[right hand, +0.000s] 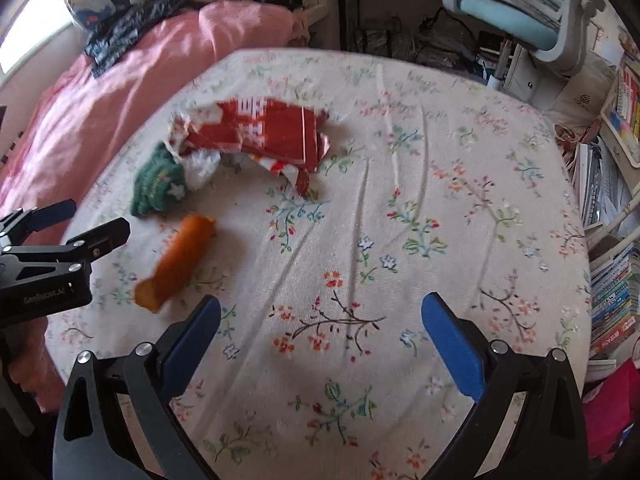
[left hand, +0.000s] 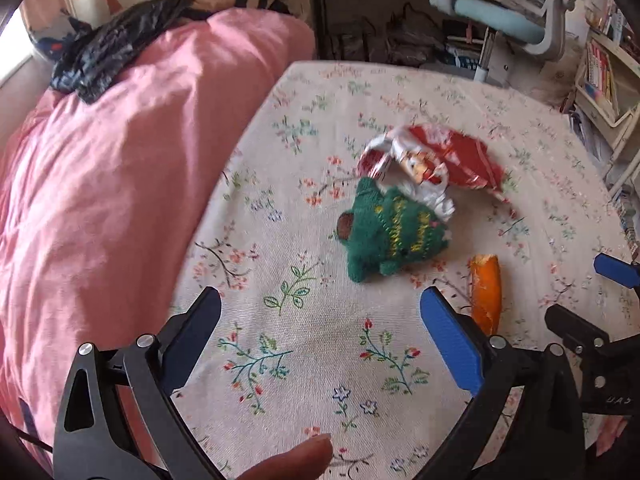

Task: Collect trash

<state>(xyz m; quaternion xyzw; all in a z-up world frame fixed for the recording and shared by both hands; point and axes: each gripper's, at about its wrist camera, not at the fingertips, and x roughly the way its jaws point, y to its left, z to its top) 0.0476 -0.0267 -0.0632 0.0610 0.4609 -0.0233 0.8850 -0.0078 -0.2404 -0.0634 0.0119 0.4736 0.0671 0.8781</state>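
1. Left wrist view: the left gripper point(left hand: 320, 320) hovers over the flowered bed sheet point(left hand: 312, 360) with its jaws spread wide and nothing between them; a thumb tip point(left hand: 296, 460) shows at the bottom edge of the frame.
2. Just beyond its right blue finger lies an orange peel point(left hand: 486, 292), near the finger, whether touching I cannot tell.
3. Further up, at mid-frame, sits a green knitted toy point(left hand: 384, 232), with a torn red wrapper point(left hand: 452, 156) touching its far side.
4. Right wrist view: the right gripper point(right hand: 320, 320) is held over bare sheet, jaws wide apart and empty.
5. Its view puts the peel at lower left, just beyond the left finger, and the toy and wrapper at upper left.
6. A pink duvet point(left hand: 100, 184) fills the left of the frame.
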